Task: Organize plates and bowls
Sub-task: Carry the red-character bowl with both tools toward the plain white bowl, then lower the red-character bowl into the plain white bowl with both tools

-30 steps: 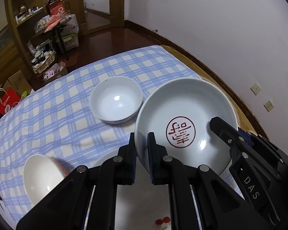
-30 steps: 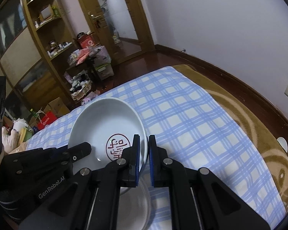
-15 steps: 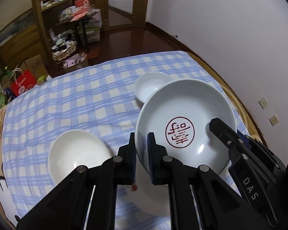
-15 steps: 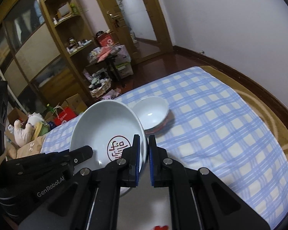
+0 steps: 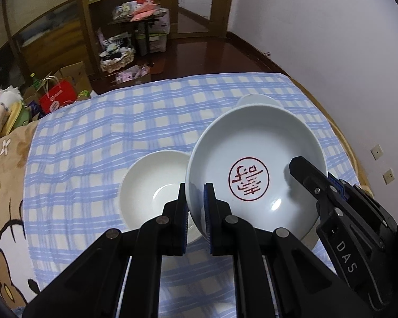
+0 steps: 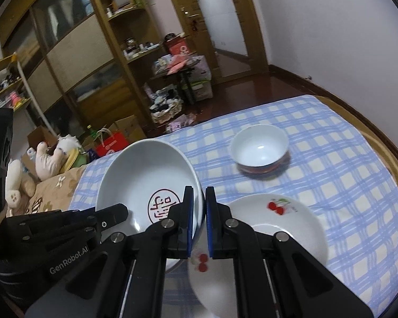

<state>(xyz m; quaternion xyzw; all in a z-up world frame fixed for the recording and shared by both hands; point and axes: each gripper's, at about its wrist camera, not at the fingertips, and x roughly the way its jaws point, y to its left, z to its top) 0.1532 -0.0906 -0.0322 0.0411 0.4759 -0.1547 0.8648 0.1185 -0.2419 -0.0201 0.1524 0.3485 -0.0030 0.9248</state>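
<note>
Red-stamp plate (image 5: 254, 164) is the big white one with a red seal character printed in a circle in its middle, and it's held up off the bed, pinched on two opposite edges. The left gripper (image 5: 195, 206) is clamped on its left rim at lower centre of the left wrist view, blue pads squeezing the edge, while the right gripper (image 6: 197, 212) is clenched on the other rim, seen lower centre of the right wrist view (each gripper also pokes into the other's frame as a black arm at the side). In that right view the plate (image 6: 146, 177) sits centre-left and tilted.

Below it, on the blue checked cloth (image 5: 114, 132), there's a plain white bowl (image 5: 154, 182) at centre-left of the left view, partly covered by the held plate's rim. A cherry plate (image 6: 276, 220) with red cherries printed on it lies flat at lower right of the right view, just beside the right gripper. Further back, upper right of that frame, a small white bowl (image 6: 260, 149) with a dark reddish outside stands well apart from the rest

Wooden shelves (image 6: 124, 39) full of clutter fill the upper left background
</note>
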